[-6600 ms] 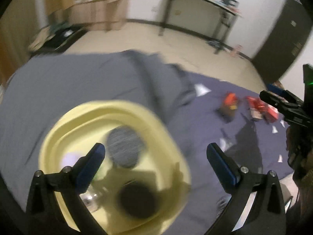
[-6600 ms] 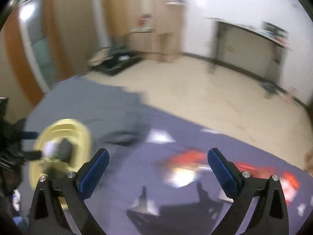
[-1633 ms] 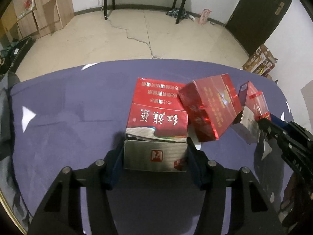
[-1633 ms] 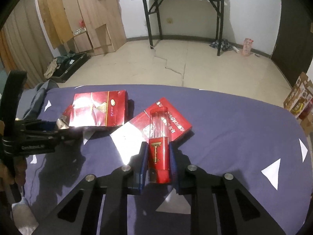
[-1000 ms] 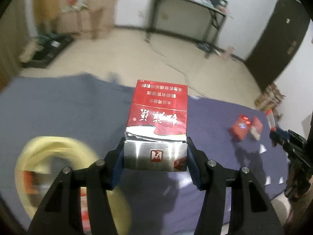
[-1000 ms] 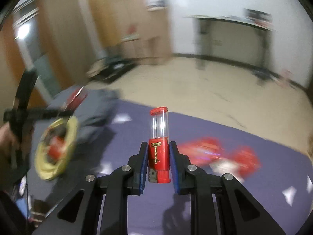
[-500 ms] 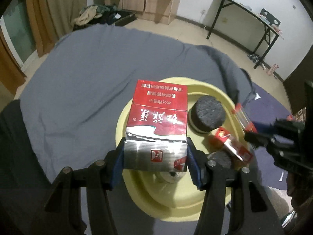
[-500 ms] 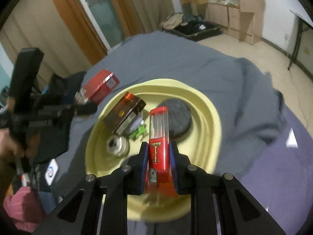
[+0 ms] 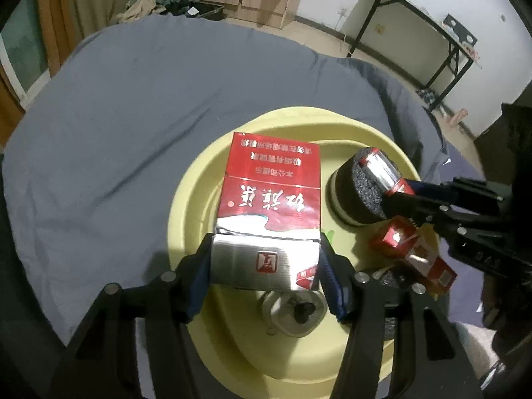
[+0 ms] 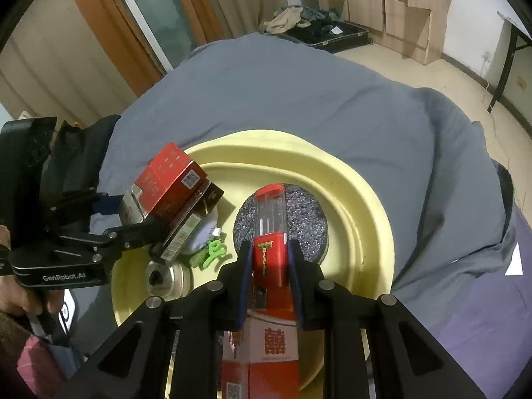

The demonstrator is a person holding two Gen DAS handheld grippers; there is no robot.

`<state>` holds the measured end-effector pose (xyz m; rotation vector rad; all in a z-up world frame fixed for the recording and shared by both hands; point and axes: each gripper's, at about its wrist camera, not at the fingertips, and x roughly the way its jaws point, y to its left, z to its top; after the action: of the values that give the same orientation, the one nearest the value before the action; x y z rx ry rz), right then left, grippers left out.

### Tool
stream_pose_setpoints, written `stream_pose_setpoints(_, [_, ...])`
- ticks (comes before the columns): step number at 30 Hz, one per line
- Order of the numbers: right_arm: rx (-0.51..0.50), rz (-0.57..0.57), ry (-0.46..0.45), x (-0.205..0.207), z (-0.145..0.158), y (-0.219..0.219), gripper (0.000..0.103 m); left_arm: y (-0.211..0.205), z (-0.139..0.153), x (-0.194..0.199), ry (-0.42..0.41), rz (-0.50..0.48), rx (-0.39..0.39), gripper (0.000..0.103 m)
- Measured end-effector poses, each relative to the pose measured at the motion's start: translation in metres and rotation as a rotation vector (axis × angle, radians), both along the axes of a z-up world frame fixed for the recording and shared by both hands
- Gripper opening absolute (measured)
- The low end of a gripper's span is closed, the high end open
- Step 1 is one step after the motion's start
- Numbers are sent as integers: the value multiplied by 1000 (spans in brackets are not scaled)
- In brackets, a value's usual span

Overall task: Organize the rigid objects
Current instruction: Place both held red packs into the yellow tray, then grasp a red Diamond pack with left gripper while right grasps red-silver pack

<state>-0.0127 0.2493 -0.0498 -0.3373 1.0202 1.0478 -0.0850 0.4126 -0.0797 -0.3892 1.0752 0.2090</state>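
The left tongs point(image 9: 266, 266), their jaws just widened, bracket a red box point(image 9: 271, 188) over the yellow basin point(image 9: 186, 199). At 3 o'clock, the right tongs point(image 10: 268, 259) clamp a red tube point(image 10: 270, 232), pointing 12 o'clock.

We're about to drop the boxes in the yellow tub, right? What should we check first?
1. Red and silver box is above the yellow tub: ok.
2. Left gripper has the box: its jaws have just been opening, and the box sits between the pads: ok.
3. Right gripper is shut on the red tube with the clear top: ok.
4. Tube is above the tub, over the grey round pad: ok.
5. Free spot under the box: cannot tell, the box hides it; a round metal tin lies just below its near end.
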Motion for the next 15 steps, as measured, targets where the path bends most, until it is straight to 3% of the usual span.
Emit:
stream_pose_setpoints(1, [4, -4, -7, -1, 1, 1, 26, 0, 1, -1, 2, 0, 3, 77])
stream_pose_setpoints(3, [36, -26, -36, -7, 9, -10, 58, 2, 13, -6, -16, 20, 15, 92])
stream_pose_setpoints(4, [59, -36, -41, -9, 16, -32, 63, 5, 20, -8, -32, 26, 16, 99])
stream_pose_setpoints(7, [140, -88, -65, -12, 40, -69, 81, -2, 50, -10, -91, 5, 42, 103])
stream_pose_setpoints(9, [182, -133, -104, -9, 55, -109, 100, -20, 65, -3, -102, -58, 78, 103])
stream_pose_setpoints(13, [165, -258, -178, 14, 69, -211, 103, -87, 90, 36, -118, -224, 115, 103])
stream_pose_setpoints(15, [100, -349, -220, 30, 66, -276, 103, -129, 97, 60, -137, -311, 112, 103])
